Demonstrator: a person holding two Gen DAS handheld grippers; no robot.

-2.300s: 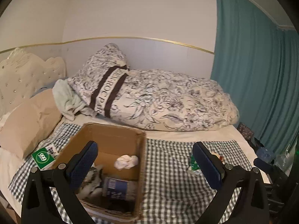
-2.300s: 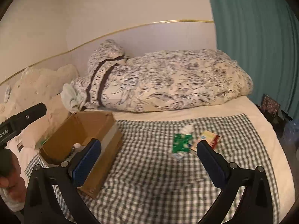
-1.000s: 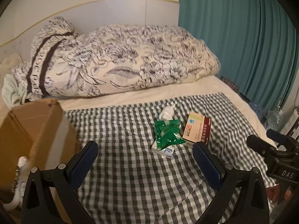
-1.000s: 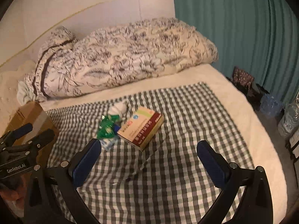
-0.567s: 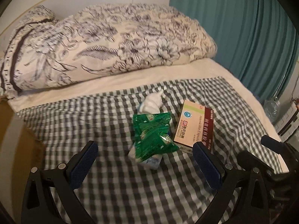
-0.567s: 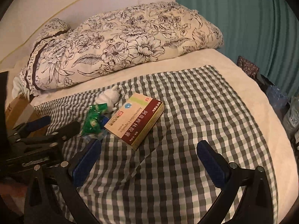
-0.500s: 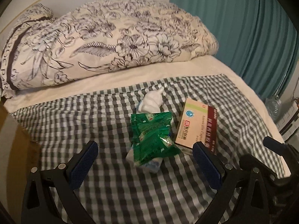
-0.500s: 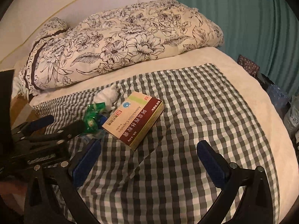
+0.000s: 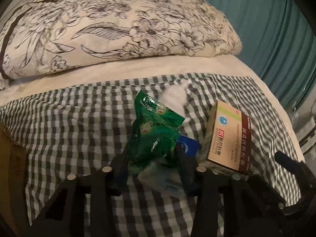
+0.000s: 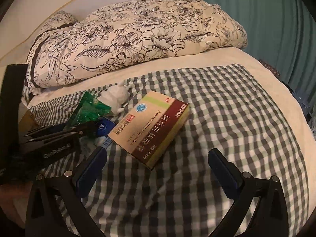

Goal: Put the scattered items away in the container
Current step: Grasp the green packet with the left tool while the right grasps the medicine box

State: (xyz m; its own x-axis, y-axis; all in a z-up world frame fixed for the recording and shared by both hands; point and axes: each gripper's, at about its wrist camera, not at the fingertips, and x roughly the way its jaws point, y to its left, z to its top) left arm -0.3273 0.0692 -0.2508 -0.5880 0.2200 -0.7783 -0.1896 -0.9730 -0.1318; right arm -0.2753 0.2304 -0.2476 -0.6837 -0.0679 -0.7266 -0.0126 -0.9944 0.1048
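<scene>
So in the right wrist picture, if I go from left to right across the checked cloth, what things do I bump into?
Left hand-held gripper, its jaws closing around the green packet → white crumpled tissue → medicine box → bare checked cloth.

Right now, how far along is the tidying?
Nothing visible shows finished items. In hand: the left gripper has its jaws closing around the green packet. Left: the medicine box and white wad on the checked cloth; right gripper is open, empty.
</scene>
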